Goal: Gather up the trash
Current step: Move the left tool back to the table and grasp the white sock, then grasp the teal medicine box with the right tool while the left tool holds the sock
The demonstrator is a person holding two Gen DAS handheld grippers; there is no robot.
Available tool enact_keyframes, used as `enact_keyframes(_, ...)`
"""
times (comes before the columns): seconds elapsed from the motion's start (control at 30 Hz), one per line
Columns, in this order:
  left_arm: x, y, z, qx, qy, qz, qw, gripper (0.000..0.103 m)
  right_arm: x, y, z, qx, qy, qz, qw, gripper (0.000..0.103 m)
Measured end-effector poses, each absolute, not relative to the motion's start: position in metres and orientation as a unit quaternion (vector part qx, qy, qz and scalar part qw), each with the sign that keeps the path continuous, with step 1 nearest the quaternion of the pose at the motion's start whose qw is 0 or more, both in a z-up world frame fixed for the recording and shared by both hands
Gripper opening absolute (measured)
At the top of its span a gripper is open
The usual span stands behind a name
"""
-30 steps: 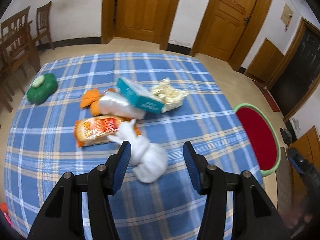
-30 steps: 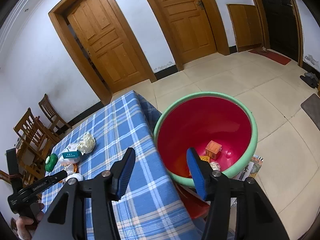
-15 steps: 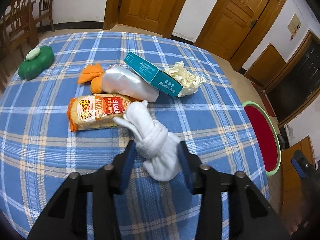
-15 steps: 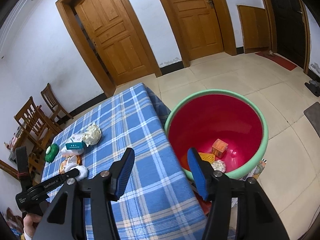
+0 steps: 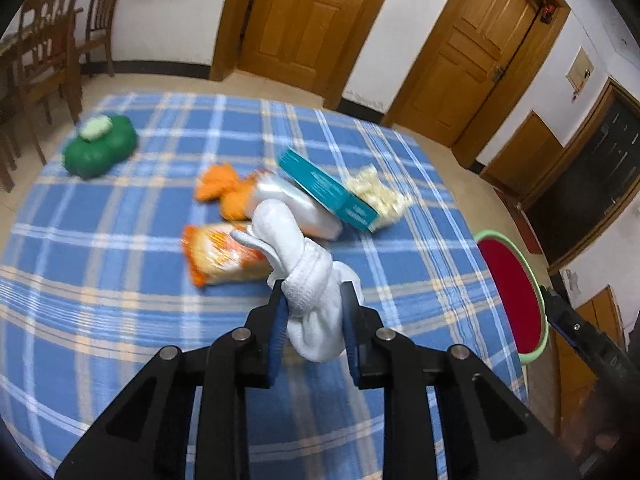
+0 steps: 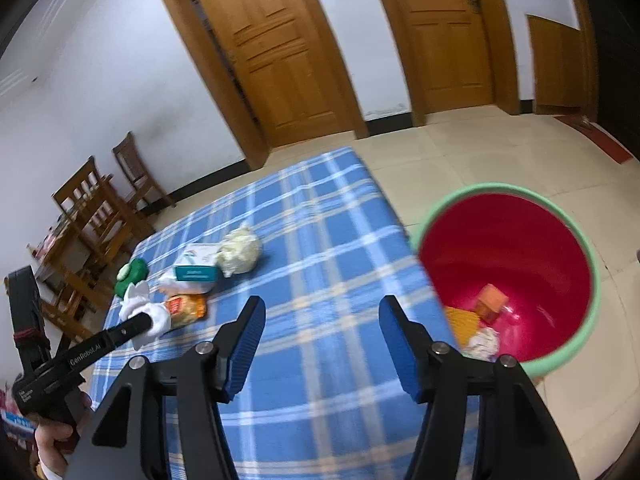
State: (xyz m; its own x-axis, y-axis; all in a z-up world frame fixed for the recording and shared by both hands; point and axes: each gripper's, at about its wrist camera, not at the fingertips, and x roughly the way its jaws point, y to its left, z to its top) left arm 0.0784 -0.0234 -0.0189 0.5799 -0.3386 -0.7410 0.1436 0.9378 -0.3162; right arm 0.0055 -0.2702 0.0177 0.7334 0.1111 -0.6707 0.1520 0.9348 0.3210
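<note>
The surface (image 5: 100, 292) under a blue plaid cloth carries the trash, and past its edge, right of the right gripper (image 6: 322, 344), stands a red bin (image 6: 520, 248) with a green rim holding an orange carton (image 6: 493, 302), a yellow wrapper and a crumpled white scrap. The left gripper (image 5: 312, 320) has its jaws clamped on a knotted white sock (image 5: 308, 280), lifted between them. Just beyond lie an orange snack pack (image 5: 220, 254), a silver bag, a teal box (image 5: 326, 190) whose print is blurred, and crumpled paper (image 5: 378, 196). The right jaws stand wide and empty. "GenRobot.AI" reads along the left gripper's side.
</note>
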Motion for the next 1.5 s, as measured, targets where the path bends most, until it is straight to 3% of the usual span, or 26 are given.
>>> enact_keyframes(0.6,0.097,0.051,-0.016,-0.141,0.411,-0.058,0.899,0.025,0.092,-0.167,0.004,0.155,0.396,0.088,0.901,0.076)
enact_keyframes(1.17,0.105,0.078,-0.028,-0.170,0.410,-0.056,0.894,0.025,0.144,-0.135,-0.021,0.155,0.415,0.085,0.892,0.077)
enact_keyframes(1.2,0.105,0.079,-0.029,-0.170,0.411,-0.056,0.894,0.025,0.146,-0.135,-0.021,0.155,0.416,0.084,0.892,0.075)
enact_keyframes(1.3,0.105,0.078,-0.030,-0.171,0.413,-0.056,0.893,0.025,0.148,-0.136,-0.024,0.153,0.419,0.079,0.892,0.055)
enact_keyframes(1.5,0.105,0.075,-0.028,-0.169,0.413,-0.058,0.893,0.025,0.139,-0.142,-0.020,0.155,0.410,0.086,0.895,0.055)
